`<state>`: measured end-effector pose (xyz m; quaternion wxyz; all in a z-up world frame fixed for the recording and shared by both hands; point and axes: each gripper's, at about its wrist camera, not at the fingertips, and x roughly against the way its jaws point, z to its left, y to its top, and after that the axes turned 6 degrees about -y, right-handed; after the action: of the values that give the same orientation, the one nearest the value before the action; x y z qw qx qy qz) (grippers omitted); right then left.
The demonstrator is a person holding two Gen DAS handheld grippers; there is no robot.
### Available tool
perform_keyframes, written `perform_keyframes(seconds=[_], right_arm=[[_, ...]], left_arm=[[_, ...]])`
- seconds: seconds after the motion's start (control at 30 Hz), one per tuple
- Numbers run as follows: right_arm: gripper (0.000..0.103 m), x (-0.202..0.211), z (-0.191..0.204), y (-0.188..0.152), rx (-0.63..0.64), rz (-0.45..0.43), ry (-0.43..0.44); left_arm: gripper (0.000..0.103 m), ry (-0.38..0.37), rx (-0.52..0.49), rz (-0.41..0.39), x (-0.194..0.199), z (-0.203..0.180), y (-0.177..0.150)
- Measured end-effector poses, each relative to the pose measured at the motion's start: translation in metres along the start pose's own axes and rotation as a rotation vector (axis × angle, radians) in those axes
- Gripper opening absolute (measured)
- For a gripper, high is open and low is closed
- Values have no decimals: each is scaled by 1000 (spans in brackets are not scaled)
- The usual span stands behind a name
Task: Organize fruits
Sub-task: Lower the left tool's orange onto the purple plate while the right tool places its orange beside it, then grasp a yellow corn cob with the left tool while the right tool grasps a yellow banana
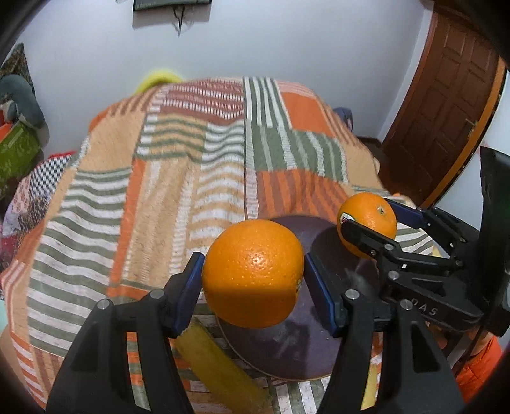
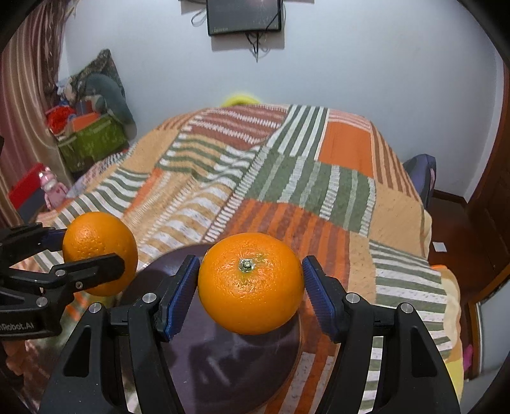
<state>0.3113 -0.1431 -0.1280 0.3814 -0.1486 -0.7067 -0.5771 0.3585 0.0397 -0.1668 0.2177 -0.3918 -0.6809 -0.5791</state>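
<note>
Left gripper (image 1: pixel 253 277): holds a big orange (image 1: pixel 253 274) btwn its two blue pads, squeezed on both sides. Fruit is up in the air, over the dark plate (image 1: pixel 287 353).
Right gripper (image 2: pixel 251 283): holds a 2nd orange (image 2: pixel 251 283) the same way, pads tight on left & right. Stem end faces the cam. It hangs over the plate's middle.
Seen from the other side: in left cam the right gripper shows at the right w/ its orange, sticker on the skin. In right cam the left gripper shows at the left w/ its orange.
Two oranges: near each other, not touching.
Plate: round, dark purple-brown, sits on the striped blanket (image 2: pixel 287 178), under both grippers.
Banana (image 1: pixel 220 366): yellow, lies on the blanket just beside the plate's left edge, under the left gripper.
Blanket: orange, green & white stripes, covers the bed.
Back wall: dark screen (image 2: pixel 244 16) w/ wires hanging down.
Door (image 1: pixel 446 95): brown wood, far right.
</note>
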Motion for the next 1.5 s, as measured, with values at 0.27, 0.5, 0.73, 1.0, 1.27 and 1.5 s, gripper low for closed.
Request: perform_keyframes(seconds=[0.27,0.5,0.73,1.0,1.27,1.5], right_arm=[[63,-30,1,-7,29,84,7],[63,-39,9,-12,88,108,-8],[66,-40,9,-11,81,115,8],[85,-10,7,-6,67,61,6],[103,46,9,-17,91,-16,-14],[103,89,12,-37,75,-37,-41]], left_arm=[[63,-2,37,95,-36,11,-5],[63,12,50,123,-53,16,-8],[64,-22,99,113,-51,24,-7],[74,15,70,28,-14,21,-5],[75,16,25,-2,41,8,-27],[80,15,-24,-22,85,-13,-56]])
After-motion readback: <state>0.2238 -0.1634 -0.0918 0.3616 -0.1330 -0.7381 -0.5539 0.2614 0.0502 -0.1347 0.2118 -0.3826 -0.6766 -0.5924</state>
